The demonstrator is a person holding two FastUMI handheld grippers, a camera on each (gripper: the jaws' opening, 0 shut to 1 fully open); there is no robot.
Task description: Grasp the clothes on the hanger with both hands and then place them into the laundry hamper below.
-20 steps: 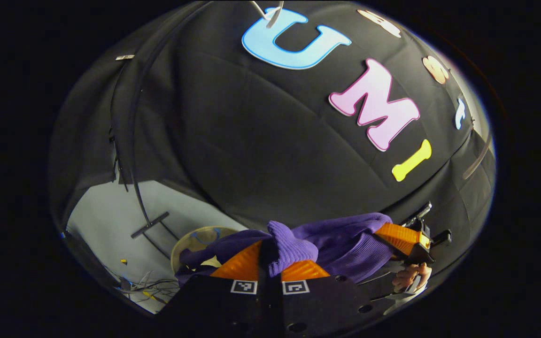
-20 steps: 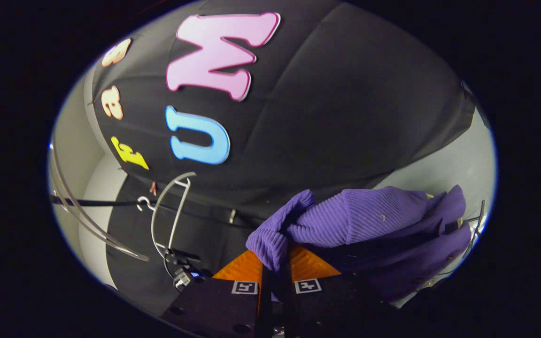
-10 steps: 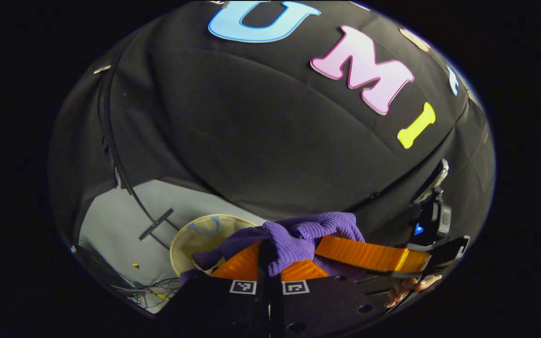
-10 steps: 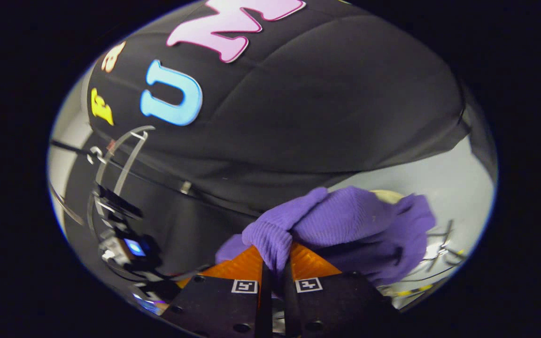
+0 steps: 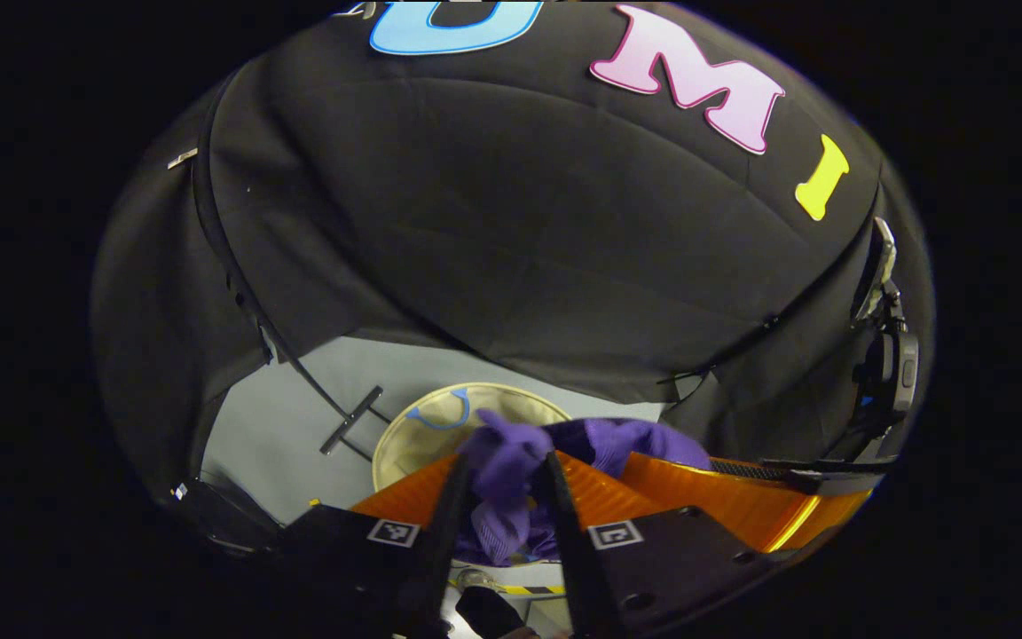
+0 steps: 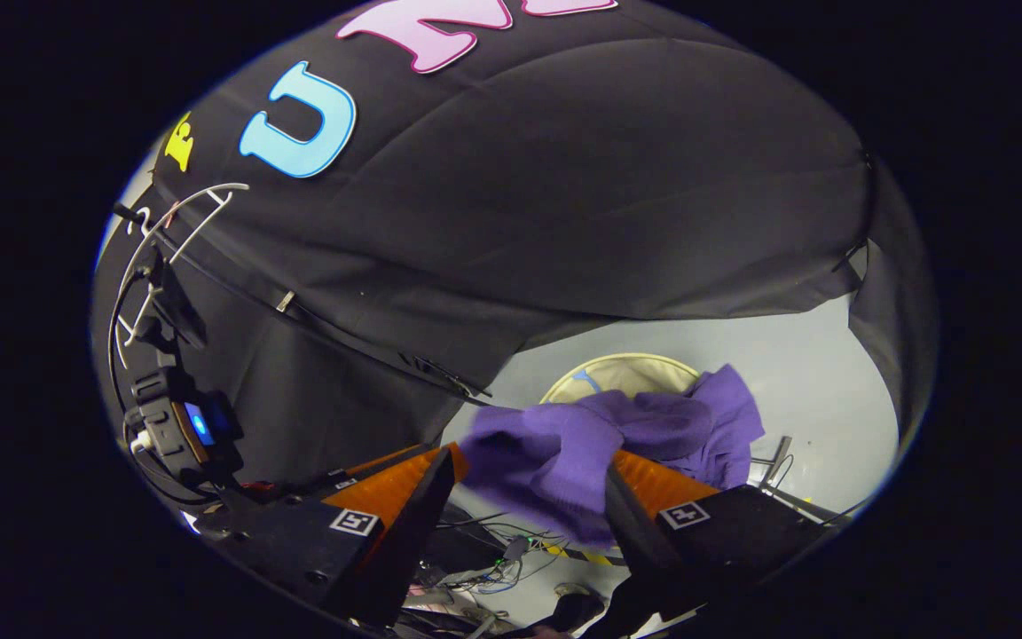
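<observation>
**Operator:** Purple ribbed knit, the garment (image 5: 511, 466), hangs bunched between the fingers of the left gripper (image 5: 504, 497). In the left gripper view those fingers stand apart with a gap on each side of the cloth, so I judge they are not pinching it.

**Observer:** And the right side?

**Operator:** In the right gripper view the right gripper (image 6: 524, 497) has its fingers spread wide. The garment (image 6: 564, 457) drapes across the gap and lies against the right-hand finger only. I read this as a release, not a hold.

**Observer:** Where is the hamper?

**Operator:** The laundry hamper (image 5: 422, 435), a round pale basket with a blue handle loop, stands on the grey floor (image 6: 821, 390) below and just past the cloth in both views. I hold both grippers pointed down over its mouth so the garment falls inside rather than on the floor.

**Observer:** The hanger?

**Operator:** The white wire hanger (image 6: 183, 222) hangs bare on its rail at the upper left of the right gripper view, well apart from the garment.

**Observer:** Risk?

**Operator:** Cloth may snag on a finger and miss the rim.
</observation>
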